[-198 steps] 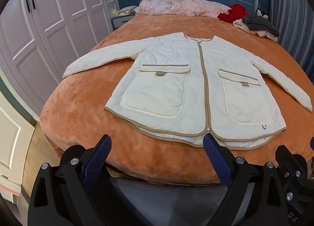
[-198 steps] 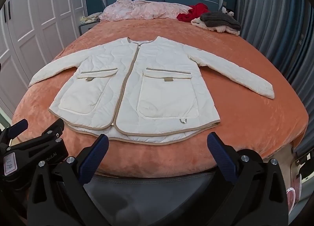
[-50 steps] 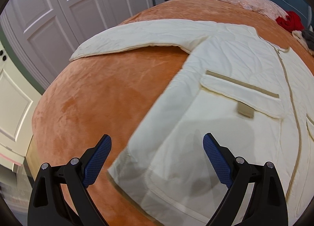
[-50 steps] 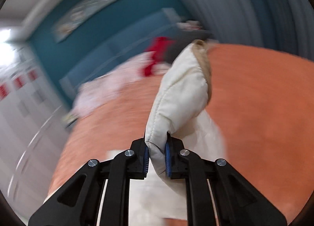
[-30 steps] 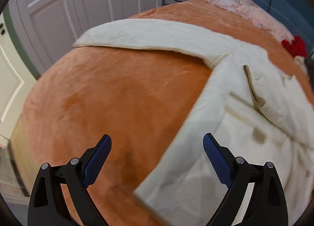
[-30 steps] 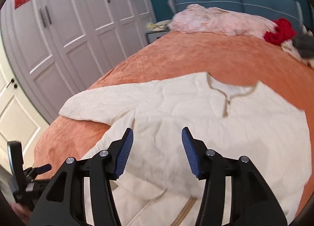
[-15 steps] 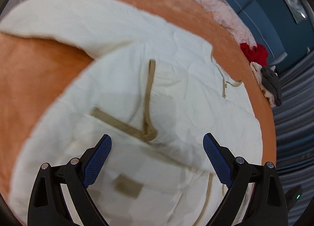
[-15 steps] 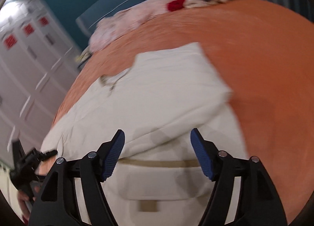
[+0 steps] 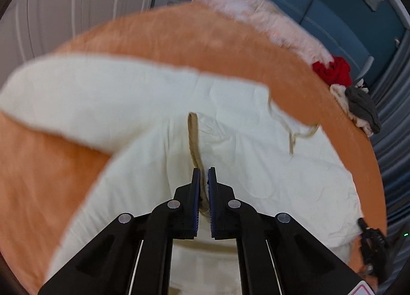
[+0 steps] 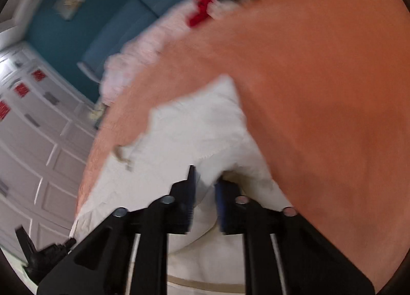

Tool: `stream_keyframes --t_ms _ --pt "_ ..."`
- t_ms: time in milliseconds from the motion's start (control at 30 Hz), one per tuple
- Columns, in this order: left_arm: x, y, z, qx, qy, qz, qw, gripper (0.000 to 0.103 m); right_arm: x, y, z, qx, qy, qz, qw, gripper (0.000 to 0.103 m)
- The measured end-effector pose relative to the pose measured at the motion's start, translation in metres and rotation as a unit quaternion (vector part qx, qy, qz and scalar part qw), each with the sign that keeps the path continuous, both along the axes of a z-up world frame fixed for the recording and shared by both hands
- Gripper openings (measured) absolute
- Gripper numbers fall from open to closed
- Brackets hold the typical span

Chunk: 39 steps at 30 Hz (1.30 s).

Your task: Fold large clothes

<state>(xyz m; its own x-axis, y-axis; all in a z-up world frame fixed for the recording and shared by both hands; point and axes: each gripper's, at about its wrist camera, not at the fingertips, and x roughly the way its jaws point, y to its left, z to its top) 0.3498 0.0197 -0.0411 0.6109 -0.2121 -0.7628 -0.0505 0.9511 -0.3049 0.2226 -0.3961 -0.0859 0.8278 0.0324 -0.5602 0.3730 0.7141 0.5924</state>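
The cream jacket [image 9: 230,141] lies spread on the orange bedspread [image 9: 205,39], one sleeve [image 9: 77,97] stretched out toward the white wardrobe side. The left gripper [image 9: 201,182] points steeply down at the jacket's middle, its jaws pinched together on the tan cuff trim [image 9: 193,136] of a folded-over sleeve. The right gripper [image 10: 205,187] angles down more shallowly over the jacket's other side — its jaws are closing, with a bunch of cream fabric between them, though blur hides how firmly the pads press.

Teal wall [image 9: 333,10], white wardrobe doors [image 9: 64,8]
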Motion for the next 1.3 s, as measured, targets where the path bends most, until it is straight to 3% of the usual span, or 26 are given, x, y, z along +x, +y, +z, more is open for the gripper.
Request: stream_keyframes --t_ms 100,333,467,533,600,700,800,933,1033,1100,1200,1300 --pt "-0.005 0.005 0.011 0.028 -0.03 0.004 0.9991 0.003 -0.005 0.015 0.019 -0.047 -0.025 0.011 0.999 0.01" --pt "-0.014 0.0 -0.057 0.061 0.033 -0.003 0.9976 0.003 0.009 0.016 -0.035 -0.081 0.091 0.018 0.992 0.01" --pt "-0.021 -0.001 -0.076 0.076 0.02 0.003 0.9969 0.005 0.013 0.018 -0.045 -0.094 0.112 0.023 0.989 0.017" --pt "-0.026 -0.005 -0.08 0.091 0.004 0.004 0.9959 0.006 0.014 0.02 -0.044 -0.106 0.12 0.017 0.987 0.019" --pt "-0.03 -0.007 -0.083 0.101 -0.01 0.005 0.9949 0.006 0.009 0.023 -0.04 -0.122 0.127 0.004 0.984 0.029" --pt "-0.032 -0.009 -0.083 0.101 -0.018 0.007 0.9946 0.008 -0.015 0.041 -0.016 -0.179 0.112 -0.043 0.976 0.033" --pt "-0.033 -0.011 -0.085 0.105 -0.023 0.008 0.9941 0.008 -0.018 0.084 0.014 -0.221 0.057 0.002 0.974 0.033" --pt "-0.034 -0.013 -0.085 0.11 -0.027 0.01 0.9935 0.009 0.012 0.143 0.024 -0.234 0.043 0.101 0.966 0.033" --pt "-0.034 -0.012 -0.085 0.107 -0.028 0.011 0.9938 0.009 0.038 0.182 0.004 -0.248 0.067 0.159 0.953 0.033" --pt "-0.034 -0.012 -0.086 0.106 -0.029 0.011 0.9939 0.009 0.047 0.194 -0.013 -0.24 0.085 0.175 0.951 0.032" --pt "-0.034 -0.011 -0.088 0.103 -0.031 0.01 0.9942 0.009 0.051 0.198 -0.04 -0.233 0.117 0.178 0.949 0.032" --pt "-0.034 -0.01 -0.089 0.099 -0.033 0.011 0.9945 0.01 0.053 0.199 -0.053 -0.237 0.119 0.179 0.947 0.032"
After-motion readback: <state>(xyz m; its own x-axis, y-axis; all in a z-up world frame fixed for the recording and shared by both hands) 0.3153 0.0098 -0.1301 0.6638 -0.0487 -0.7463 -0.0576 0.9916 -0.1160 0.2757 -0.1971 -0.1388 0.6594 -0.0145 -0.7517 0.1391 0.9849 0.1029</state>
